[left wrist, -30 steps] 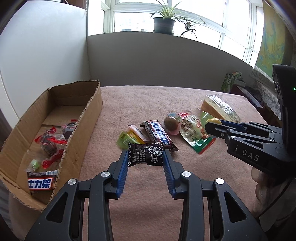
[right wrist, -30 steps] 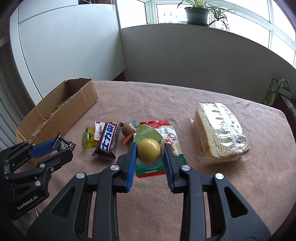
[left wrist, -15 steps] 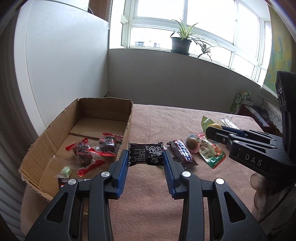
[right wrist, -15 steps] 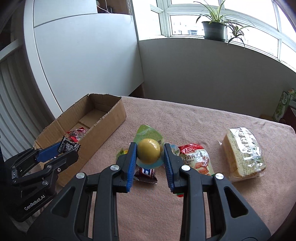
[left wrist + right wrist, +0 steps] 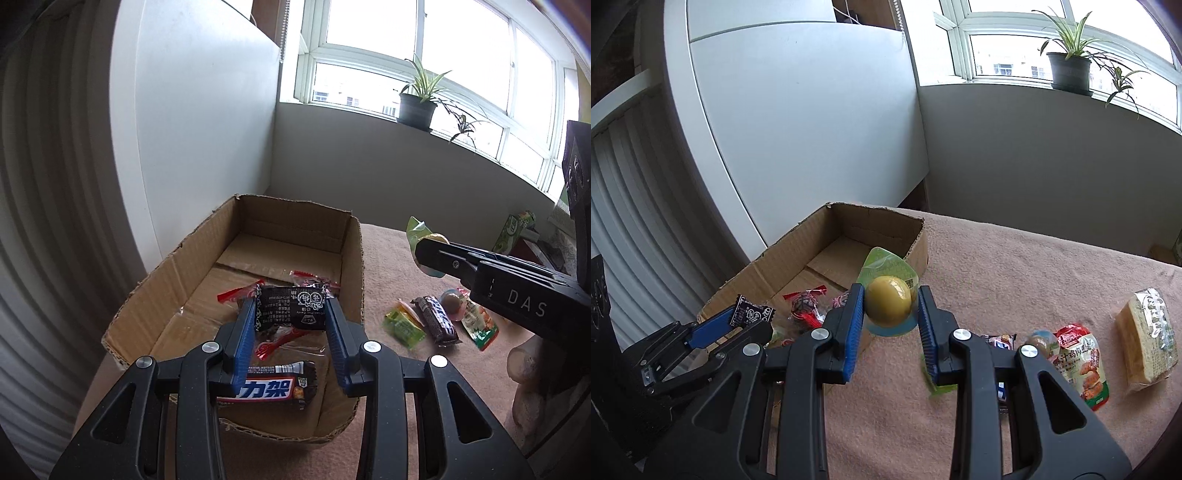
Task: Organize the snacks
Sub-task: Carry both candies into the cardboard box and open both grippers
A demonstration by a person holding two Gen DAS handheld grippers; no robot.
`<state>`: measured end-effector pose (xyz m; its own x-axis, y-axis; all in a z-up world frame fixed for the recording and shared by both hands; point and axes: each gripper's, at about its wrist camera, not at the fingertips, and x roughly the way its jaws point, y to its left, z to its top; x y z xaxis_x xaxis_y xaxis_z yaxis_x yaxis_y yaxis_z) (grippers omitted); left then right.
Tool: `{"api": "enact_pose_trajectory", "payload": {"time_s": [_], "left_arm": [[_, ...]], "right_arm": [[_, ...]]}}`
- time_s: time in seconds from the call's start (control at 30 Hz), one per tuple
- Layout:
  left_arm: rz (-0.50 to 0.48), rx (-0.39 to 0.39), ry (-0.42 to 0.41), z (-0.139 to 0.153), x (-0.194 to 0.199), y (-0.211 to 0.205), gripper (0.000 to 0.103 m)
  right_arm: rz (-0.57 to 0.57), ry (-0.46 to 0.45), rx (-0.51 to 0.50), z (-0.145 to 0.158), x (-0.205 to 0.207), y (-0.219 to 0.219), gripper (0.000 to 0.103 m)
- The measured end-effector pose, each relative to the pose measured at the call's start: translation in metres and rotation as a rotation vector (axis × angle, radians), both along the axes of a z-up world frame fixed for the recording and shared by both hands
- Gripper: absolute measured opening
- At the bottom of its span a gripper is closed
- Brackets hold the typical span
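Note:
My left gripper [image 5: 291, 309] is shut on a small black candy packet [image 5: 291, 308] and hangs over the open cardboard box [image 5: 192, 258]. Inside the box lie red-wrapped candies [image 5: 236, 293] and a chocolate bar [image 5: 271, 387]. My right gripper [image 5: 891, 306] is shut on a yellow egg-shaped snack in a green wrapper [image 5: 888, 304], held above the box's right wall [image 5: 919, 251]. In the right wrist view the left gripper [image 5: 746, 321] shows at lower left with the black packet [image 5: 751, 314].
On the pink tablecloth [image 5: 1015, 266] right of the box lie a green sachet [image 5: 402, 328], a chocolate bar [image 5: 437, 325], a round wrapped snack [image 5: 452, 302], a red meat pouch [image 5: 1080, 363] and a wrapped sandwich [image 5: 1148, 336]. A white panel and window sill with a potted plant [image 5: 417, 103] stand behind.
Both grippers have carried their snacks leftward from over the tablecloth to the box. The left one now hangs over the box's inside, the right one over its right wall.

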<state>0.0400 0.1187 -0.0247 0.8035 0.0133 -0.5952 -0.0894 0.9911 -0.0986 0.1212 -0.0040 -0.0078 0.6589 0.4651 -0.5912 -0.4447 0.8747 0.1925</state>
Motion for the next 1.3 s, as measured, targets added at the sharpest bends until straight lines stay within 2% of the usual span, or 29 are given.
{"api": "enact_pose_trajectory", "payload": {"time_s": [0.43,0.8,0.83,0.9,0.93,1.0,1.07,1.17,1.3], "left_arm": [[0.076,0.005,0.029,-0.012,0.001,0.033,0.035],[0.099,0.006,0.031,-0.014,-0.004,0.046,0.037],[0.102,0.005,0.030,-0.014,-0.004,0.046,0.038],[0.107,0.002,0.030,-0.014,-0.005,0.047,0.042],[0.109,0.002,0.028,-0.013,-0.005,0.047,0.042],[0.109,0.000,0.028,-0.013,-0.005,0.047,0.044],[0.111,-0.001,0.024,-0.013,-0.004,0.047,0.054],[0.108,-0.003,0.018,-0.012,-0.004,0.047,0.054],[0.100,-0.007,0.013,-0.011,-0.003,0.043,0.054]], "right_arm": [[0.064,0.033,-0.019,-0.020,0.011,0.059,0.030],[0.074,0.019,-0.034,-0.023,0.011,0.073,0.032],[0.074,0.018,-0.035,-0.023,0.011,0.074,0.035],[0.065,0.005,-0.032,-0.021,0.009,0.074,0.063],[0.057,-0.007,-0.030,-0.020,0.008,0.072,0.067],[0.051,-0.019,-0.029,-0.016,0.007,0.070,0.069],[0.044,-0.025,-0.021,-0.012,0.006,0.067,0.070],[0.030,-0.043,-0.021,-0.009,0.003,0.060,0.083],[0.015,-0.060,-0.037,-0.005,0.001,0.048,0.085]]}}
